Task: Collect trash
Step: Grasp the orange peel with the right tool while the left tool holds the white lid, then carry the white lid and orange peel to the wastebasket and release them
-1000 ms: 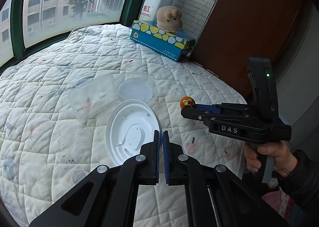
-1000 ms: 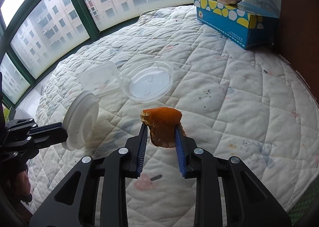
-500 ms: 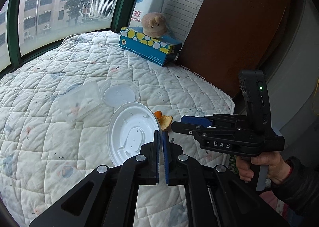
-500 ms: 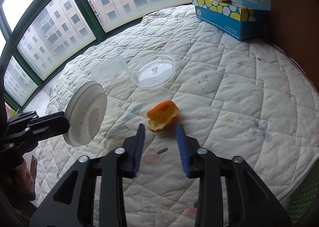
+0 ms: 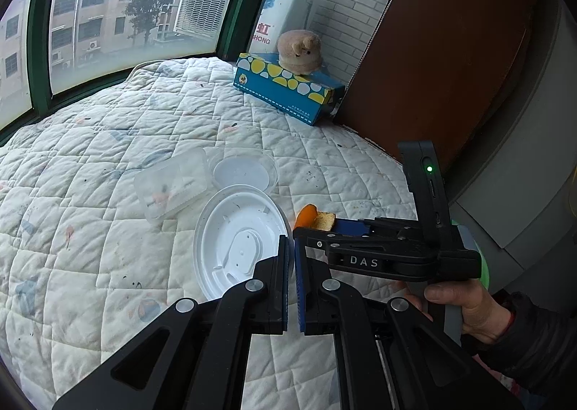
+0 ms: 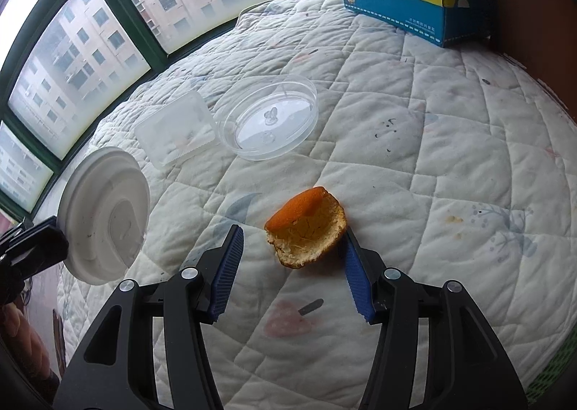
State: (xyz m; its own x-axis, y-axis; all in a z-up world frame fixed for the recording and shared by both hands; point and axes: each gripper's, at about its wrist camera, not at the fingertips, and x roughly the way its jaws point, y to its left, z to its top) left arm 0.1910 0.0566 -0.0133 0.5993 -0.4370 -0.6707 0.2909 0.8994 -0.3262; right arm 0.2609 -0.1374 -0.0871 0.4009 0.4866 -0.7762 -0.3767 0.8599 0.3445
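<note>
A white round plastic lid (image 5: 238, 240) stands on edge above the quilt, with my left gripper (image 5: 291, 240) shut on its rim; from the right wrist view the lid (image 6: 104, 211) and the left gripper (image 6: 59, 242) sit at the far left. A piece of orange peel (image 6: 306, 226) lies on the quilt, pith side up. My right gripper (image 6: 292, 233) straddles it, jaws opening, the left pad apart from the peel and the right pad at its edge. In the left wrist view the peel (image 5: 313, 217) shows at the tips of the right gripper (image 5: 319, 228).
A clear rectangular box (image 6: 176, 128) and a clear round dish (image 6: 270, 121) lie on the quilt beyond the peel. A blue tissue box (image 5: 288, 89) with a plush toy (image 5: 301, 51) on it stands at the back by a brown panel (image 5: 450, 49). Windows border the bed's far side.
The right gripper held the peel a second ago; it has let go, the peel now lies on the quilt, and the jaws have spread wider. The left gripper still holds the lid.
</note>
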